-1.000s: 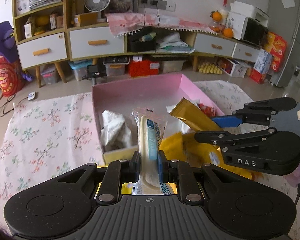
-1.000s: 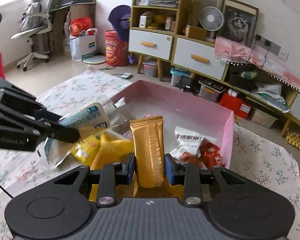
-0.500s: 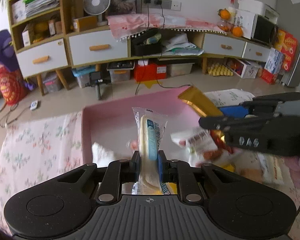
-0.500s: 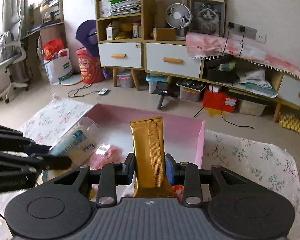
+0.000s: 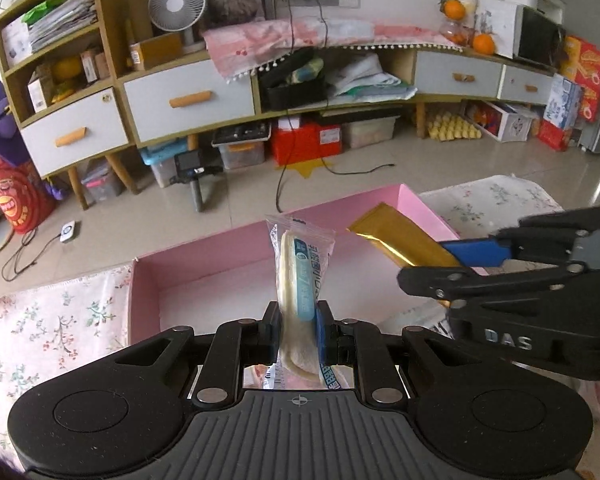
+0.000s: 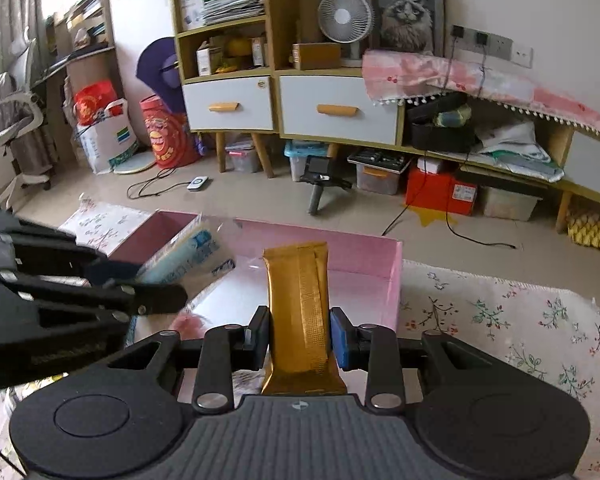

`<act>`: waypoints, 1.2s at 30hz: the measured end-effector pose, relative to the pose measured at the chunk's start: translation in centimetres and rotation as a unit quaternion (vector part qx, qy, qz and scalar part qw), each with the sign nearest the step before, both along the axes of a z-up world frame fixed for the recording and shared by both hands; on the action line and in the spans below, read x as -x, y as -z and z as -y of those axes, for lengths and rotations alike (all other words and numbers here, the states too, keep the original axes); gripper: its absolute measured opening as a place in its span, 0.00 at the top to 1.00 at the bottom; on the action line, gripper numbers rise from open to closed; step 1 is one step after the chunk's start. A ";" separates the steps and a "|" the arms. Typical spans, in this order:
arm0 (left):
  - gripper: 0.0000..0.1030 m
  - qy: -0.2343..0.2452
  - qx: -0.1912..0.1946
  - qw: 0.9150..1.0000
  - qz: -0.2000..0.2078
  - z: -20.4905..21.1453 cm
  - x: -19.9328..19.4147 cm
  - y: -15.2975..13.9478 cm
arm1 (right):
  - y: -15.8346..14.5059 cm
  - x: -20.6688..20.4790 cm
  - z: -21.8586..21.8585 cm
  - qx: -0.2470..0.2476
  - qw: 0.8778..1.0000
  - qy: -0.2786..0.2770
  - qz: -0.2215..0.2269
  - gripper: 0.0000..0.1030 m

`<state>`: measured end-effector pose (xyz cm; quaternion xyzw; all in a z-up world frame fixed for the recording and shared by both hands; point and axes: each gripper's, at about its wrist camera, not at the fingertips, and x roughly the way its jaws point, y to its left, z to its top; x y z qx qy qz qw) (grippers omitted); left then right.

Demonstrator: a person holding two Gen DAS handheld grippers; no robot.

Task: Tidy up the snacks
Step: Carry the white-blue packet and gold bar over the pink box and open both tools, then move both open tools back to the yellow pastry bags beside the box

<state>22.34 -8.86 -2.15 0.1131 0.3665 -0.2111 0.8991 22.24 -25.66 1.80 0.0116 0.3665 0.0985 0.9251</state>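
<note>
A clear packet with a pale bread stick and blue label stands upright between the pads of my left gripper, which is shut on it above the pink box. My right gripper is shut on a gold foil snack bar, held upright over the box's far right part. In the left wrist view the right gripper comes in from the right with the gold bar. In the right wrist view the left gripper enters from the left with its packet.
The pink box sits on a floral cloth. Behind it lie bare tile floor, loose cables, a small tripod camera and a long low cabinet with drawers and storage bins beneath.
Both grippers have carried their snacks forward toward the far end of the pink box. The snacks lying in the box's near part have dropped out of view beneath the grippers.
</note>
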 end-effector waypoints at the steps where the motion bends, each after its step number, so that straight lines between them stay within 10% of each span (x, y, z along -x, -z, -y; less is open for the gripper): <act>1: 0.86 -0.003 0.005 1.000 -0.001 0.0 -0.3 0.1 | 0.1 -0.1 0.2 -0.005 1.000 0.002 -0.001 0.89; 9: 0.76 -0.018 0.017 0.999 0.021 0.4 -1.1 0.5 | 0.3 -0.2 0.8 -0.016 1.000 0.008 0.004 0.84; 20: 0.39 -0.019 0.001 1.000 0.001 -0.9 0.1 -0.3 | -0.8 0.7 1.3 -0.018 1.000 0.019 0.004 0.43; 36: 0.18 -0.016 0.017 1.000 0.006 -3.7 5.7 -3.8 | -5.5 5.8 -1.1 0.033 0.999 -0.003 0.014 0.27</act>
